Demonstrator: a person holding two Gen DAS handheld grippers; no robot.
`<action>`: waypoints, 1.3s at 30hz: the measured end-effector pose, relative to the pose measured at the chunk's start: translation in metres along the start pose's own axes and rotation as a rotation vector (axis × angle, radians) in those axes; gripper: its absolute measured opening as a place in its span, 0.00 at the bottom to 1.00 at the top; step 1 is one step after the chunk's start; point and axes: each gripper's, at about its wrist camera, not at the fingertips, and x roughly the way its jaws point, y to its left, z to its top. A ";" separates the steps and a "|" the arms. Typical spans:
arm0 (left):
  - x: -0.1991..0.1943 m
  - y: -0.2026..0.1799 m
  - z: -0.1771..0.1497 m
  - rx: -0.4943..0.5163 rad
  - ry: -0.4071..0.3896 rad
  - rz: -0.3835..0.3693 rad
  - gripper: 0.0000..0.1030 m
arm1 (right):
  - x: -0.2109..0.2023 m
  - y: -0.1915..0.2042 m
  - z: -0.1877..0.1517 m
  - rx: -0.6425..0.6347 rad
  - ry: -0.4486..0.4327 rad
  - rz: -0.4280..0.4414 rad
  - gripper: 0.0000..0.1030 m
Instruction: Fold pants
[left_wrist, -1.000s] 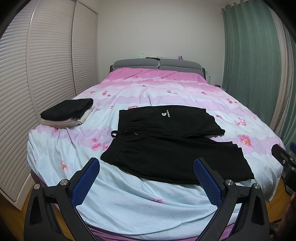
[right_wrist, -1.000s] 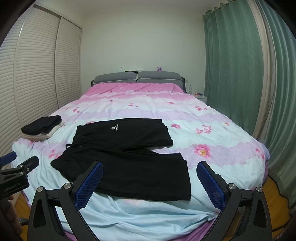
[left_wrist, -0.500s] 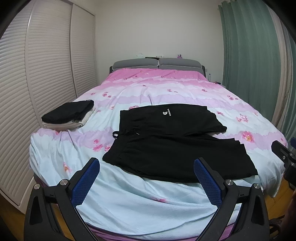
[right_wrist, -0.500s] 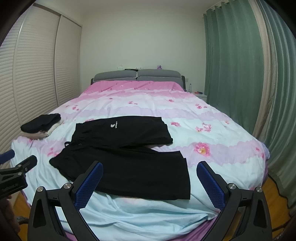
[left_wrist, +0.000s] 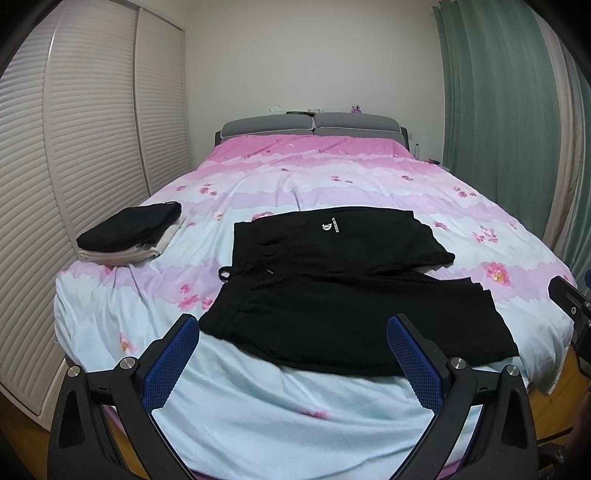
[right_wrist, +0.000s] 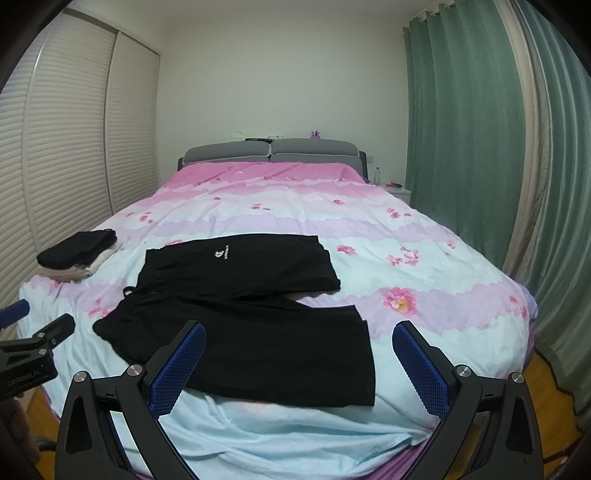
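Black shorts (left_wrist: 343, 295), unfolded, flat on the floral bedspread (left_wrist: 295, 413) near the foot of the bed.

Both cameras have drifted slightly over the last second; shorts unmoved, so folding is not yet begun. Left gripper (left_wrist: 293, 363) and right gripper (right_wrist: 299, 367): jaws spread wide, empty, short of the cloth. Waistband lies left, legs right. Near hem edge partly masked by blue pads (right_wrist: 177, 369); folded clothes stack (left_wrist: 129, 230) contents indistinct.
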 end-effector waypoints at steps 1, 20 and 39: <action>0.003 -0.001 0.004 0.004 -0.002 0.002 1.00 | 0.003 -0.001 0.002 -0.002 0.001 -0.001 0.99; 0.121 -0.037 0.133 0.083 -0.080 -0.041 1.00 | 0.151 -0.013 0.117 -0.048 0.029 0.114 0.99; 0.375 -0.069 0.223 0.321 0.121 -0.246 0.97 | 0.427 0.019 0.214 -0.324 0.261 0.264 0.99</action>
